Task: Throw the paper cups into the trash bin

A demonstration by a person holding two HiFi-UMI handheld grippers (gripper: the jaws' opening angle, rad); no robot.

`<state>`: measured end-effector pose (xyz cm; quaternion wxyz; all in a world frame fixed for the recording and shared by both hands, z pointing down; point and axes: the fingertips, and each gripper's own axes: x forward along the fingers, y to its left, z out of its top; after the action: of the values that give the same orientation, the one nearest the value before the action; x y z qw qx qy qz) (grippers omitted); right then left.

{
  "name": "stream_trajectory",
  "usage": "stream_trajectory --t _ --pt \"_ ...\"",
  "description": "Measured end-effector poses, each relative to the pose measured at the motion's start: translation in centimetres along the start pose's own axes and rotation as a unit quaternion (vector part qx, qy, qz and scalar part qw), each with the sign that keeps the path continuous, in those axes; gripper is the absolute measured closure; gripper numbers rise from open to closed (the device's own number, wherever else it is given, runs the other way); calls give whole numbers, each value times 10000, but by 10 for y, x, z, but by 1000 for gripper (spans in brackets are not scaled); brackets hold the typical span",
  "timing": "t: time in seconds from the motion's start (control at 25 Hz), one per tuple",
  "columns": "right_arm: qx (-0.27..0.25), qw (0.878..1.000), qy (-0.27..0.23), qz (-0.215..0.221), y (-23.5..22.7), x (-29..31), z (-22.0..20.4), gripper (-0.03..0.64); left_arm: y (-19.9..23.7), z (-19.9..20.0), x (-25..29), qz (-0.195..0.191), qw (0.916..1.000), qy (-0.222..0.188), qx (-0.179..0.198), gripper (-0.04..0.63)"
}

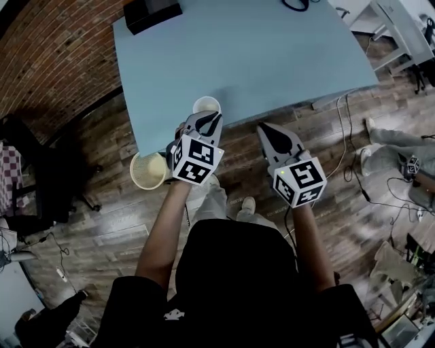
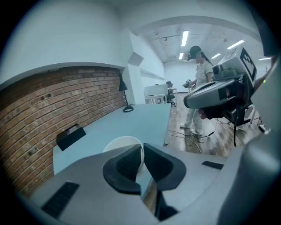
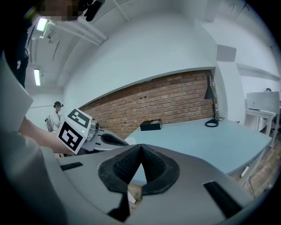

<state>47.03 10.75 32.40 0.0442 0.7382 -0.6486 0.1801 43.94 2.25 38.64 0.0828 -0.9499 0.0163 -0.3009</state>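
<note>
Paper cup (image 2: 120, 143) is pinched, seemingly by its rim, in your left gripper (image 2: 142, 151); your right gripper (image 3: 140, 151) is clenched, empty.

1. Your table (image 1: 272, 54) is a plain pale blue-grey.
2. The paper cup (image 1: 206, 105) at its near edge is white.
3. The trash bin (image 1: 148, 170) is pale yellow.
4. Your left gripper (image 1: 206, 122) and right gripper (image 1: 266, 129) are grey and black, and their cubes are white with black square markers.
5. The box (image 1: 151, 12) at the table's far left corner is black.
6. The floor (image 1: 102, 224) is dark brown planks, and the wall (image 1: 54, 47) is red-brown brick.

Trash bin (image 1: 149, 170) sits on floor (image 1: 102, 224), left of paper cup (image 1: 206, 104).
</note>
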Motion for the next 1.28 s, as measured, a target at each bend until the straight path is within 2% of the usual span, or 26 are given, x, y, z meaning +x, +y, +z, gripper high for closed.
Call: stream_trajectory --t 0.44,0.64,0.92,1.12,1.28 --pt "-405 9982 -191 404 30 -36 10 612 -40 -4 -61 437 9980 -204 -420 566" --pt "-561 9967 -132 569 48 -43 6 612 -54 -16 -86 633 9961 -171 -588 566" --pt "-677 9931 -121 951 83 -58 -4 612 -78 -32 -129 976 9920 -244 -768 566" --pt "-811 9891 -105 1227 111 -66 -10 612 -91 -40 -158 1171 9879 -455 -911 566" --pt "-849 9855 -73 1464 132 -71 -17 612 -99 -47 -184 1431 9829 -414 -1084 566"
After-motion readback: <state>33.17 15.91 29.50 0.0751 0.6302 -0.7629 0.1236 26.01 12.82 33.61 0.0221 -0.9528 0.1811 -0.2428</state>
